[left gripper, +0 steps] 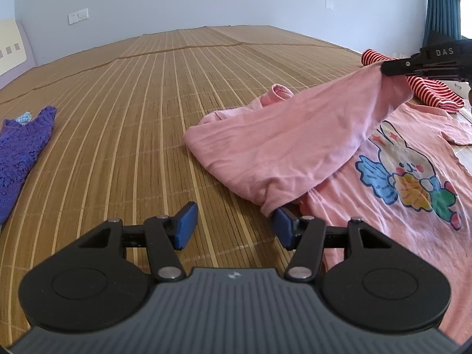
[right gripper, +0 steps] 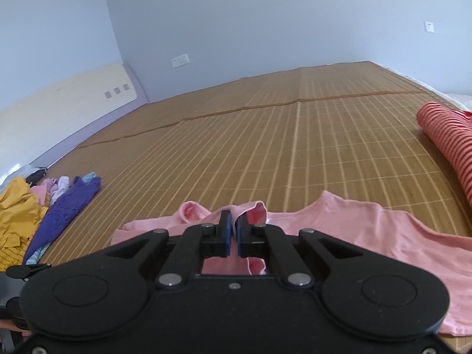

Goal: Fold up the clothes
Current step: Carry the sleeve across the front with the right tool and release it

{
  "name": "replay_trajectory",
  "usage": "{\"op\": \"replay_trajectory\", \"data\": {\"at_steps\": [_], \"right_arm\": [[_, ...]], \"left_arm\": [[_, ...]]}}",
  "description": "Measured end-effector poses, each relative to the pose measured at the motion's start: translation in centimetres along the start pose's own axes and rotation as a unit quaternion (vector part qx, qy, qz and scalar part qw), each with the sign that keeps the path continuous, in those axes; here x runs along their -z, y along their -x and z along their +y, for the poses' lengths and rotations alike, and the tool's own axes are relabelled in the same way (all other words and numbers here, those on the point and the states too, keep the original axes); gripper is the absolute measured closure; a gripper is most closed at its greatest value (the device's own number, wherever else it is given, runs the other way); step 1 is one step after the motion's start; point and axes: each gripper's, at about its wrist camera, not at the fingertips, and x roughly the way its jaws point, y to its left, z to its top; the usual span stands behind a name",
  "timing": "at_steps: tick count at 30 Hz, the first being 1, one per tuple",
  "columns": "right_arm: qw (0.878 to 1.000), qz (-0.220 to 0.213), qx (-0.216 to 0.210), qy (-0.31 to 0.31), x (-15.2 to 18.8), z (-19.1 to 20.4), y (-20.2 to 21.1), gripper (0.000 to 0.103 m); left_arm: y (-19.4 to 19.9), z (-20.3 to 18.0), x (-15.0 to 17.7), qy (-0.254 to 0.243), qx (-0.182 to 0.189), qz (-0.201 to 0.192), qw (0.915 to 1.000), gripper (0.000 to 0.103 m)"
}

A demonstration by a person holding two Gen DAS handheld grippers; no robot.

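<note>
Fingers of right gripper [right gripper: 233, 231] clenched on pink shirt [left gripper: 265, 147] sleeve; left gripper [left gripper: 233, 225] released, above bamboo mat [left gripper: 132, 103].

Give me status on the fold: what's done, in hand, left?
Done: the red striped garment looks rolled or folded aside.
In hand: right gripper is shut on the pink shirt, carrying its sleeve over the rabbit print; left gripper is open beside the shirt's edge.
Left: the rest of the shirt's folds, the purple knit and the yellow garment.
</note>
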Motion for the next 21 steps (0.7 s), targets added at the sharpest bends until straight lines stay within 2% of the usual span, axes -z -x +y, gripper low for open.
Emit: {"op": "replay_trajectory", "data": {"at_steps": [21], "right_arm": [[0.997, -0.014, 0.071, -0.018, -1.1, -5.3, 3.0, 0.098]], "left_arm": [[-0.4, 0.3, 0.0, -0.003, 0.000, -0.002, 1.0000, 0.037]]}}
